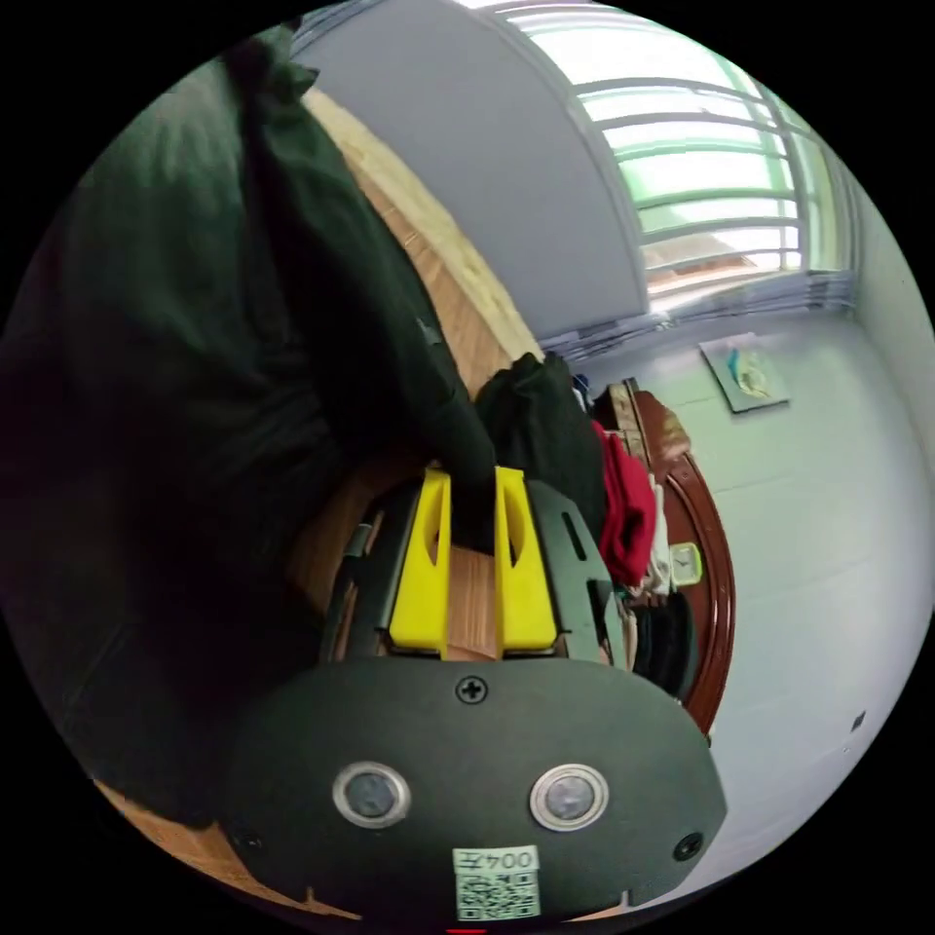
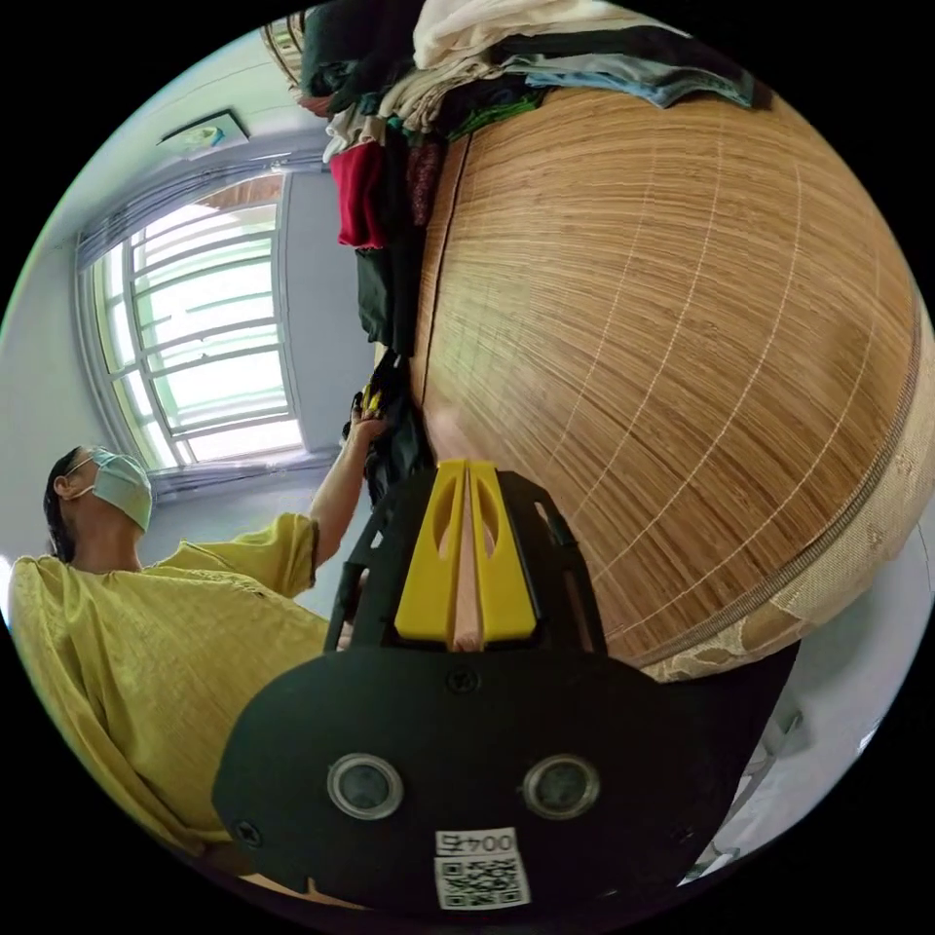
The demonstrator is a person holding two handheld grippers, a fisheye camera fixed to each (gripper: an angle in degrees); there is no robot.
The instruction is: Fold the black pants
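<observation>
In the left gripper view the black pants (image 1: 195, 390) hang as a big dark mass across the left side. A narrow fold of them runs down between the yellow jaws of my left gripper (image 1: 474, 482), which is shut on it. In the right gripper view my right gripper (image 2: 466, 467) is shut with nothing in it, held just above the bamboo mat (image 2: 682, 341). Farther off, the person's hand holds the left gripper (image 2: 373, 397), with the black pants (image 2: 397, 450) bunched under it at the mat's edge.
A pile of mixed clothes (image 2: 438, 78) lies at the mat's far end, seen too as red and dark garments (image 1: 623, 506) beside a wooden headboard (image 1: 716, 584). The person in a yellow top (image 2: 146, 604) stands by the window (image 2: 205, 331).
</observation>
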